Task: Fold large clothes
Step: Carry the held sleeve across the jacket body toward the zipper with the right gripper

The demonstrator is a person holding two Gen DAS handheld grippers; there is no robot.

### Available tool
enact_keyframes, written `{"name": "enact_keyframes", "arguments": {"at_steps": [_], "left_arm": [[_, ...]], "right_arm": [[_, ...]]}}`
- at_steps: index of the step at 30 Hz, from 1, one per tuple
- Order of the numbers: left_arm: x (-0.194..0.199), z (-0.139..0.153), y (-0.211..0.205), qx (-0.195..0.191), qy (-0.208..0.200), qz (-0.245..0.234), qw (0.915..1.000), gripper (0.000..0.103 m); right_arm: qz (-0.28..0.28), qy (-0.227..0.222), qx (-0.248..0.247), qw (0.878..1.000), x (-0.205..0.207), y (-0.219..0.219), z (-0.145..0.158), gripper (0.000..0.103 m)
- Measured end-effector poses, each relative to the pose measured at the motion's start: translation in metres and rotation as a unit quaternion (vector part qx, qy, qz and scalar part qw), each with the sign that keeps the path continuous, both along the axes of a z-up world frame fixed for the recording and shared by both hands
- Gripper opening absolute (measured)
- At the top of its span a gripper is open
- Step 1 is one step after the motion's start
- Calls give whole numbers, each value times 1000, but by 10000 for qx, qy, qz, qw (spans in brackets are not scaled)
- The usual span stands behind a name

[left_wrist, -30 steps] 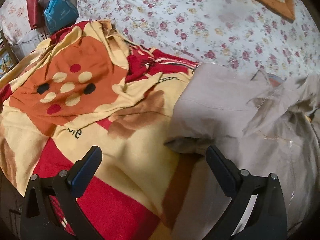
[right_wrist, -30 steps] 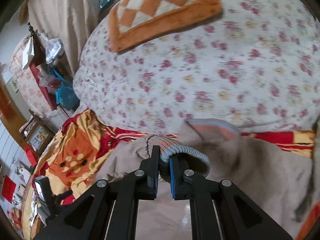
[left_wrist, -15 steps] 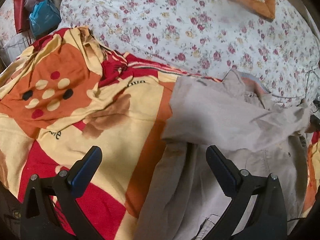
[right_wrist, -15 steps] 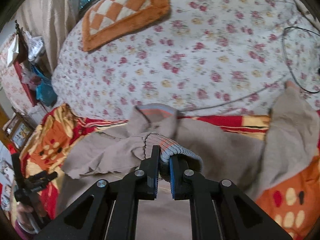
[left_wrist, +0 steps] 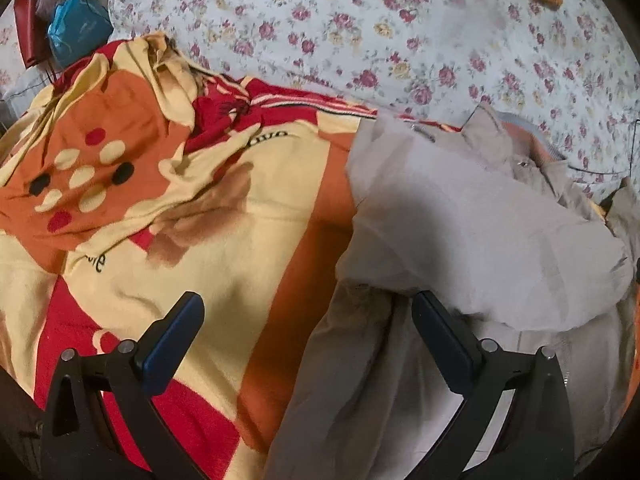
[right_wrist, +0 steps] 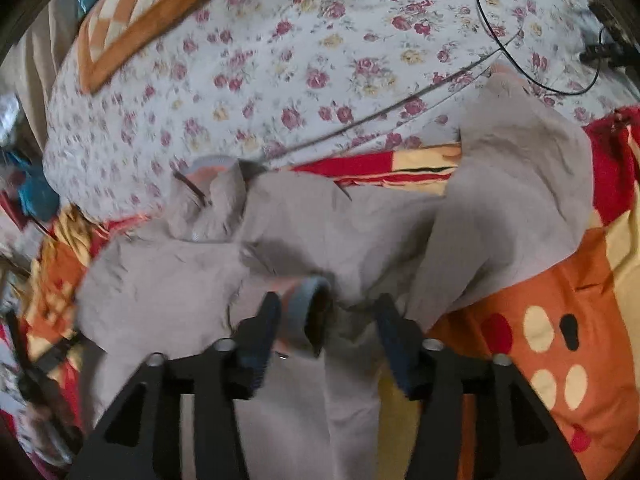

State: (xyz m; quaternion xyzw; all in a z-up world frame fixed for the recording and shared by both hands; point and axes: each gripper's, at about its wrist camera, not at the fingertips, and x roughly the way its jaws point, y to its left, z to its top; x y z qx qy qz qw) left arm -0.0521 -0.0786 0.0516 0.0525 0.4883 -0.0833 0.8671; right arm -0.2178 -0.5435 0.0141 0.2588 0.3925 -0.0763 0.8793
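A: Looking down the right gripper point(right_wrist: 326, 320) now, its jaws have just been opening, and they stand spread with the ribbed blue-grey cuff point(right_wrist: 310, 304) sitting loose between them, close against the left finger but not pinched.

B: So nothing is gripped on that side. Where is the jacket point(right_wrist: 304, 236) itself?

A: Spread across the orange, red and yellow blanket point(right_wrist: 552, 320) on the bed, collar end up against the edge of the flowered quilt point(right_wrist: 320, 60). One sleeve lies folded in across the body, its cuff right at the gripper. The other sleeve point(right_wrist: 516, 184) reaches up and right, its end resting on the quilt's edge.

B: And the left side?

A: Left gripper point(left_wrist: 308, 320) is spread wide, holding nothing. Its right finger point(left_wrist: 440, 340) sits over the jacket's beige cloth, just below the folded sleeve; its left finger point(left_wrist: 172, 340) hangs over the blanket. Whether the pads touch the cloth, I cannot tell.

B: Anything else in shot?

A: A thin black cable point(right_wrist: 532, 20) loops over the quilt near the far right corner. An orange checked cushion point(right_wrist: 132, 16) lies at the quilt's far left corner. Beyond the bed's left edge, a blue bag point(left_wrist: 78, 32) hangs beside something dark red. The right view is smeared with blur along its left side.
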Motion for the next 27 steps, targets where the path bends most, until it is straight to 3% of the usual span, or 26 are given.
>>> {"name": "enact_keyframes", "arguments": {"at_steps": [5, 6, 7, 8, 12, 14, 18, 21, 22, 23, 25, 27], "left_arm": [[-1, -1, 3, 76, 30, 22, 10000, 103], [-3, 4, 4, 100, -42, 24, 9999, 103], [-3, 8, 5, 98, -104, 32, 9999, 103], [-3, 14, 7, 73, -192, 46, 9998, 103], [-1, 36, 9, -132, -490, 149, 9986, 103], [6, 36, 3, -164, -476, 145, 9986, 103], [18, 18, -18, -59, -259, 66, 9996, 103], [23, 3, -31, 200, -173, -8, 9997, 103], [25, 0, -33, 286, -171, 11, 9994, 103], [27, -5, -33, 367, -153, 43, 9992, 103], [33, -14, -32, 475, -92, 153, 9987, 103], [38, -23, -28, 511, -33, 254, 9984, 103]], "right_arm": [[522, 61, 224, 9984, 30, 29, -15, 57], [622, 79, 172, 9979, 34, 36, -16, 52], [884, 118, -83, 9960, 42, 50, -18, 20], [1000, 171, -427, 9939, 47, 61, -16, 12], [933, 30, -1442, 9851, 43, 73, 7, 9], [630, 112, -1954, 9786, 42, 67, 12, 8], [371, 470, -2198, 9737, 54, 54, -7, 9], [342, 224, -1997, 9790, 46, 51, -2, 21], [211, 37, -1854, 9824, 38, 49, 7, 35], [142, -101, -1766, 9841, 33, 47, 13, 38], [114, -355, -1649, 9856, 25, 52, 24, 38], [508, -339, -1523, 9864, 31, 66, 22, 38]]}}
